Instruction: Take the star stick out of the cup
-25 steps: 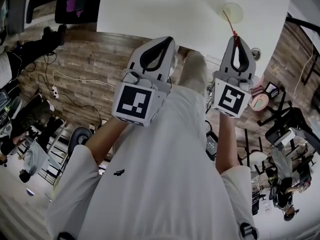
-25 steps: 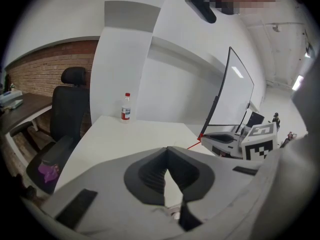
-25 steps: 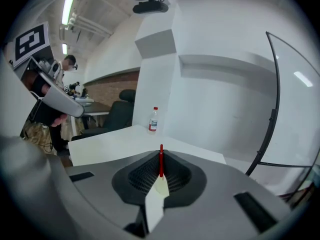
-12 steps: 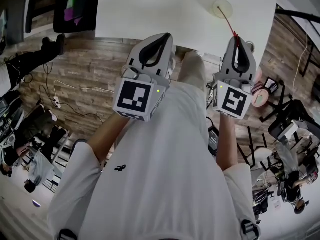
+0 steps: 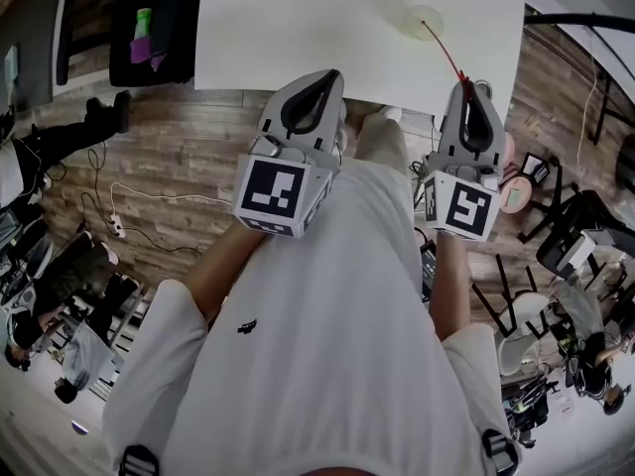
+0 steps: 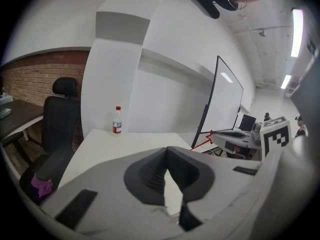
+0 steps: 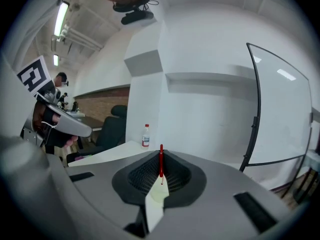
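Observation:
A thin red star stick (image 5: 445, 52) slants from the pale cup (image 5: 421, 21) on the white table (image 5: 298, 18) back to my right gripper (image 5: 466, 83). That gripper is shut on the stick near its star end, and the lower end still lies over the cup's mouth. In the right gripper view the stick (image 7: 161, 162) stands pinched between the dark pads. The left gripper view shows the star (image 6: 210, 133) at the right gripper's tip. My left gripper (image 5: 328, 75) hovers at the table's near edge, shut and holding nothing.
A water bottle (image 6: 116, 120) stands at the far end of the table, also in the right gripper view as the bottle (image 7: 145, 135). A black office chair (image 6: 60, 119) sits left of the table and a whiteboard (image 6: 222, 101) to its right. Wooden floor with cables (image 5: 149, 191) lies below.
The right gripper has drawn back and to the right of the cup with the stick, so more of the stick shows and it slants more. The left gripper has barely moved.

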`<action>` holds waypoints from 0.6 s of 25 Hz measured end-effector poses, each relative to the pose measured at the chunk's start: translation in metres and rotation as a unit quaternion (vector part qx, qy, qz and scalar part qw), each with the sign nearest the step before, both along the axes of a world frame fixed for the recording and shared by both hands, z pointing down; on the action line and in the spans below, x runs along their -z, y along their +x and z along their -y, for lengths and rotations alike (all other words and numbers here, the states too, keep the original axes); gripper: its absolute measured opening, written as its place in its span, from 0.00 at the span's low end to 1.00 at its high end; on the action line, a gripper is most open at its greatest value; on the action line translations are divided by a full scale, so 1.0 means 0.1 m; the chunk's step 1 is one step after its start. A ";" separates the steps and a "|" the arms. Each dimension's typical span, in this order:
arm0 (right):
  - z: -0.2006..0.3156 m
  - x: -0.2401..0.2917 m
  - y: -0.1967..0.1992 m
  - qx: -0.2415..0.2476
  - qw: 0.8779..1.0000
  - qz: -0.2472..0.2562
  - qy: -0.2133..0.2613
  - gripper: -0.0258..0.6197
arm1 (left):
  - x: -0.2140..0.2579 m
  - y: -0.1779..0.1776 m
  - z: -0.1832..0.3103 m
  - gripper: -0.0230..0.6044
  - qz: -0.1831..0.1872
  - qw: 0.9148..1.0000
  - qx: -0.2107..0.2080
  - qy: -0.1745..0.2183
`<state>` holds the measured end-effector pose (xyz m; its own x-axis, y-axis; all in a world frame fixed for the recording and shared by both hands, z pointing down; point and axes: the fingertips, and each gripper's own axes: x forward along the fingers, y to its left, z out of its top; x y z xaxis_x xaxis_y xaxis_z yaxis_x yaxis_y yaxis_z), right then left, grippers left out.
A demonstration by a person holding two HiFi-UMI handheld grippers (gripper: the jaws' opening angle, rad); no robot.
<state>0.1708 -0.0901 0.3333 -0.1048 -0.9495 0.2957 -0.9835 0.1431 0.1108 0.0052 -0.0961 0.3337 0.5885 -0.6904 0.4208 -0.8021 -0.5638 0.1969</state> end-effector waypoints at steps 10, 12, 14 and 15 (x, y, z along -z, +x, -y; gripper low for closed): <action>-0.22 0.34 0.00 0.002 0.999 0.039 0.017 0.07 | 0.24 -0.10 0.02 0.03 -0.011 0.999 0.007 0.032; -0.28 0.40 -0.01 0.003 0.999 0.051 0.016 0.07 | 0.28 -0.14 0.02 0.03 -0.014 0.999 0.011 0.039; -0.34 0.48 0.01 0.002 0.998 0.064 0.017 0.07 | 0.31 -0.18 0.02 0.03 -0.018 0.999 0.016 0.042; -0.37 0.52 0.02 0.002 0.997 0.070 0.018 0.07 | 0.31 -0.19 0.01 0.03 -0.020 0.999 0.018 0.043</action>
<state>0.1725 -0.0532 0.2811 -0.1469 -0.9589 0.2428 -0.9891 0.1457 -0.0232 -0.0142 -0.0974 0.3028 0.5774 -0.7444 0.3353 -0.8149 -0.5505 0.1812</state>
